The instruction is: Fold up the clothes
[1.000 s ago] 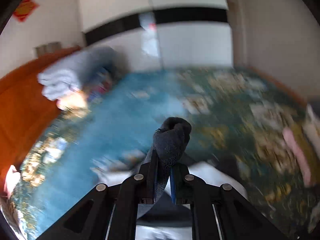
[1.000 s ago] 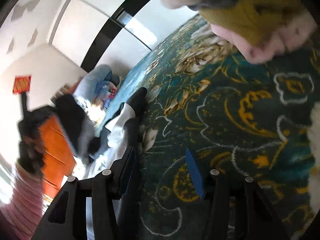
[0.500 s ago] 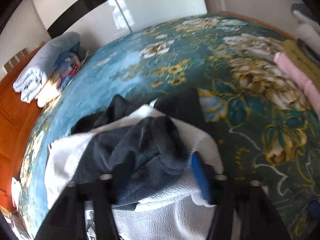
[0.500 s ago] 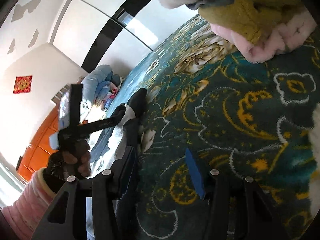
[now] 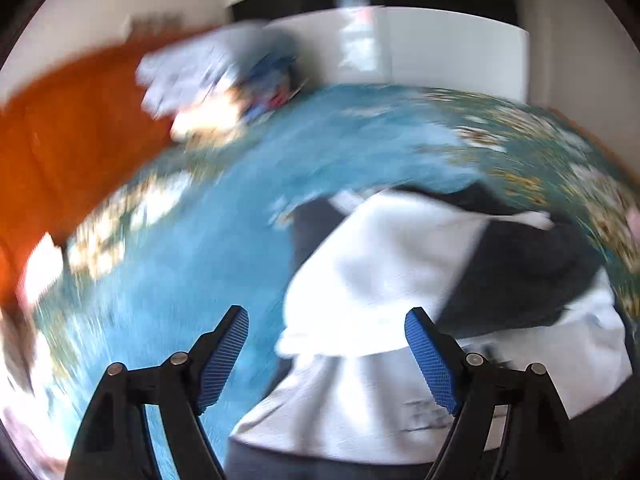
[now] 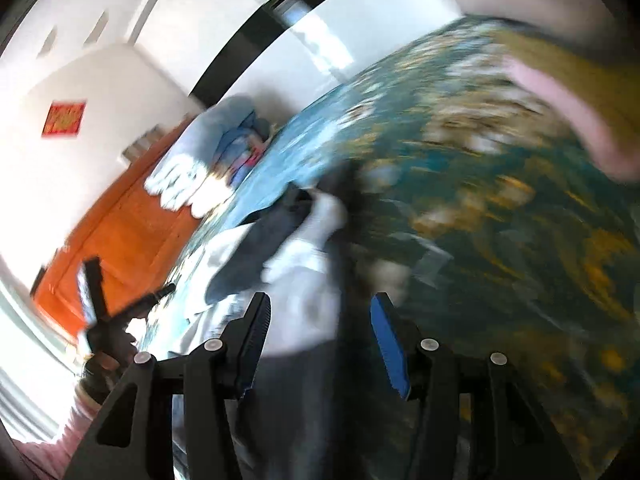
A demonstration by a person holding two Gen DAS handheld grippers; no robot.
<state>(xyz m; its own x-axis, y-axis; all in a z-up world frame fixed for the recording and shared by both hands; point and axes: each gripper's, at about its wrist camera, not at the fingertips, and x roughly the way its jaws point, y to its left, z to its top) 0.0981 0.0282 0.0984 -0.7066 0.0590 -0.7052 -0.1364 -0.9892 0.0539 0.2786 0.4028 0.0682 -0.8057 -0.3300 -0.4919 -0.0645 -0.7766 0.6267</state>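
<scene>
A white and dark grey garment (image 5: 400,264) lies bunched on the teal flowered bedspread (image 5: 168,264); its white body is folded over with a dark sleeve on top at the right. My left gripper (image 5: 326,350) hangs open just above its near edge, nothing between the blue pads. In the right wrist view the same garment (image 6: 296,248) lies ahead, and my right gripper (image 6: 320,338) is open over its near end. The left gripper (image 6: 120,304) shows at the far left, held by a hand. Both views are blurred by motion.
Folded blankets (image 5: 208,72) are stacked at the head of the bed against an orange wooden headboard (image 5: 72,128). Pink and yellow folded clothes (image 6: 560,92) lie at the upper right. A white wardrobe with a black band (image 5: 440,28) stands behind.
My left gripper has let go of the dark sleeve, opened wide and swung left. The right gripper has moved left over the garment's end.
</scene>
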